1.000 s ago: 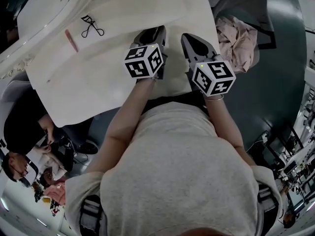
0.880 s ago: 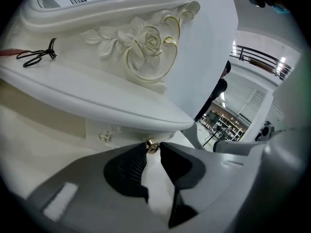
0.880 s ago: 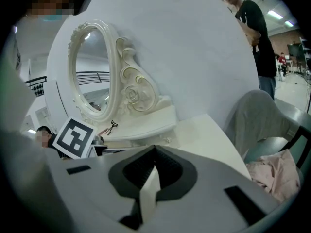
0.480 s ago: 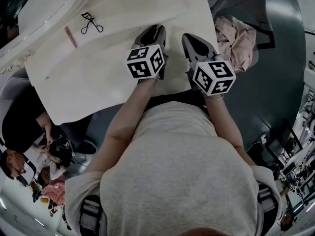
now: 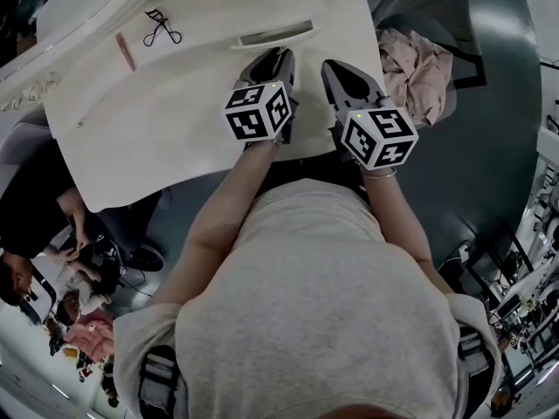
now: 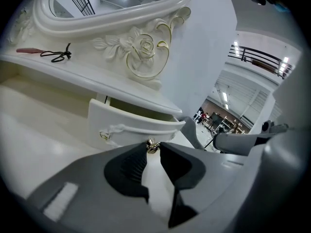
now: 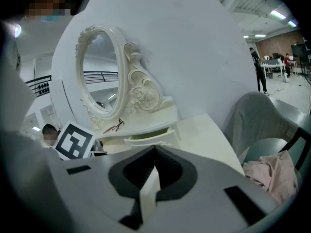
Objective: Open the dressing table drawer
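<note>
Both bare forearms reach forward side by side from the person's chest. The left forearm (image 5: 229, 208) and right forearm (image 5: 397, 212) end at the marker cubes (image 5: 257, 110), and each tool angles gently downward over the near edge of the smooth white desk (image 5: 166, 120). The grey left tool (image 6: 153, 147) has its jaws drawn in around a small brass knob (image 6: 152, 145), its ribbed pads pressing it from both sides. The grey right tool (image 7: 155, 150) hovers just beside it, holding nothing, with its jaw tips meeting. The knob belongs to a shallow white drawer with a scrolled relief front (image 6: 129, 126). This drawer stands partly out from under the low raised shelf (image 6: 58, 67) at the desk's back, with a dark gap above its front. On the shelf beyond lie a black eyelash curler (image 5: 162, 31) and a slim pink stick (image 5: 126, 51), beneath a carved oval white mirror (image 7: 99, 74).
</note>
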Demonstrator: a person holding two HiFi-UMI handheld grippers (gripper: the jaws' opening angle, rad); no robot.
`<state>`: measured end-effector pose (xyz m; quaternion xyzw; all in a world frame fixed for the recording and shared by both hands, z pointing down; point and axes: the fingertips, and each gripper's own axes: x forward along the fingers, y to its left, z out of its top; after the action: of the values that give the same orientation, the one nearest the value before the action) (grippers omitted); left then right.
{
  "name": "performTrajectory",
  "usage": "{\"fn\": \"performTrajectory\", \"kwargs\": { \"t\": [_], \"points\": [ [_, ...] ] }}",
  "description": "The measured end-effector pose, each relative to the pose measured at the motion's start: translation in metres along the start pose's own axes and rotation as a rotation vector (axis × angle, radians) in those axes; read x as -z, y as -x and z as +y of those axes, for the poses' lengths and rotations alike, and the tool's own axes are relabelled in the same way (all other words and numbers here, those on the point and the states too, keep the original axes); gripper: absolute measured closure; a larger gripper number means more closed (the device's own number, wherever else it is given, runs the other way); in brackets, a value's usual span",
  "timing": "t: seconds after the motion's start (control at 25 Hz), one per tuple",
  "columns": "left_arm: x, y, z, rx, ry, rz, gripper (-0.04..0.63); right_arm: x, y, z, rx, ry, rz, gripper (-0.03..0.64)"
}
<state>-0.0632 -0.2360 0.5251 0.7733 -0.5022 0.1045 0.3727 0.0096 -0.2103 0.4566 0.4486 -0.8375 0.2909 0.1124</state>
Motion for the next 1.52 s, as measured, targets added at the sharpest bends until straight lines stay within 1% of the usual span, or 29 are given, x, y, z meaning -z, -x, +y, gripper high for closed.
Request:
{"fn": "performTrajectory", "kwargs": {
  "t": [0.36,1.04,1.4,1.52],
  "points": [
    [0.013,0.010,-0.002,-0.004,0.009,-0.013,0.502,0.010,0.007,0.008,-0.021,0.013,0.012,0.609],
    [0.025,0.018,-0.010,-0.009,0.002,0.001,0.502,0.015,0.010,0.015,-0.026,0.023,0.018,0.609],
    [0.028,0.019,-0.012,-0.004,-0.013,0.010,0.500,0.015,0.009,0.016,-0.021,0.024,0.019,0.609],
    [0.028,0.019,-0.012,-0.005,-0.034,0.011,0.500,0.014,0.009,0.016,-0.022,0.024,0.018,0.608]
  ]
}}
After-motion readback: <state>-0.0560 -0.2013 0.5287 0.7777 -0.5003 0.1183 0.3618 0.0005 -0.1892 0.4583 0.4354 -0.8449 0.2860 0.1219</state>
